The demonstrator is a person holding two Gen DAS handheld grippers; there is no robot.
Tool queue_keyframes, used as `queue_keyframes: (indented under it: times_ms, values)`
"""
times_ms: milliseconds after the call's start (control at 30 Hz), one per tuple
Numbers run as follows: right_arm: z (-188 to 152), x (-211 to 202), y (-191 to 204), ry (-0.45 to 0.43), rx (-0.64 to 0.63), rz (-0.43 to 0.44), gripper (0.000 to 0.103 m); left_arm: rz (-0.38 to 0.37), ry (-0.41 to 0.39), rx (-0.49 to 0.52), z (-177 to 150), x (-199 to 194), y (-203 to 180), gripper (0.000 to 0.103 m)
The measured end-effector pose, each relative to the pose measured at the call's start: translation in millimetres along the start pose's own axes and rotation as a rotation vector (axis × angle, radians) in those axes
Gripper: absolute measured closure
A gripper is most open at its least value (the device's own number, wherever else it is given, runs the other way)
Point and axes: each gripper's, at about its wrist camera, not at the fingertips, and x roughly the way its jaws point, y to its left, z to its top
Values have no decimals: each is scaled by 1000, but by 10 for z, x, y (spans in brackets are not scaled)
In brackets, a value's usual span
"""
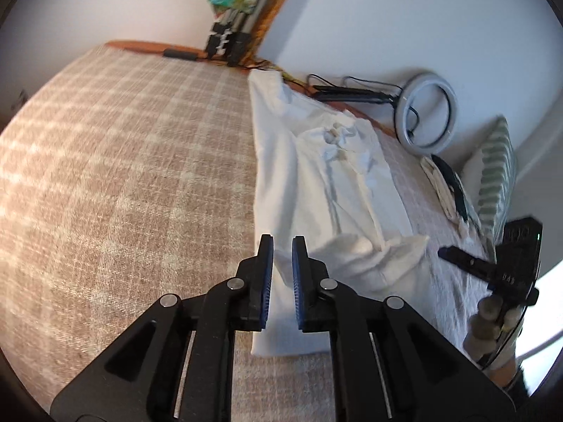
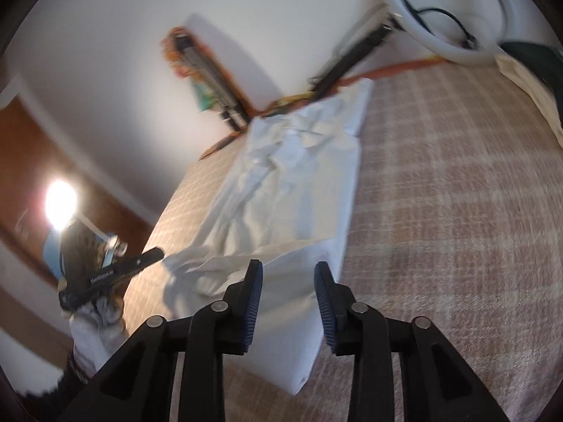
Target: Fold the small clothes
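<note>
Left gripper (image 1: 282, 246) narrow, empty, at garment (image 1: 327, 190) near edge. I judge white cloth on bed (image 1: 123, 176) light, limp; pinch hem corners. Right gripper (image 2: 288, 274) wide, empty, over same end.

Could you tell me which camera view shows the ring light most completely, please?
The left wrist view: the ring light appears whole, leaning against the wall. The right wrist view catches only its lower arc, cropped at the top edge.
</note>
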Motion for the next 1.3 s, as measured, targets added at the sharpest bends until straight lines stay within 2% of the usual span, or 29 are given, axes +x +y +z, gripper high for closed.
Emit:
queue_keyframes:
  times_ms: [133, 267, 500, 767, 867, 933, 1133, 1233, 1300]
  values:
    - [-131, 134, 63, 80, -68, 31, 83, -1, 77, 103, -168, 64, -97, 96]
    - [-216, 320, 134, 152, -131, 1, 84, 20, 136, 127, -276, 163, -106, 96]
    - [-72, 462, 177, 149, -138, -33, 83, 38, 126, 83, -144, 336, -72, 96]
    - [191, 511, -26, 76, -19, -89, 83, 111, 8, 7, 110, 359, 29, 96]
    - [252, 453, -76, 47, -1, -90, 76, 130, -19, 33, 122, 294, 14, 96]
    - [278, 416, -53, 34, -12, -90, 73, 113, -30, 60, 101, 244, -23, 96]
    - [267, 380, 69, 47, -58, -31, 73, -7, 41, 87, 35, 339, -170, 96]
    - [209, 457, 142, 93, -85, 36, 73, 22, 59, 115, 14, 439, -250, 96]
    - [168, 558, 186, 123, -113, 16, 73, 55, 79, 95, 1, 523, -236, 96]
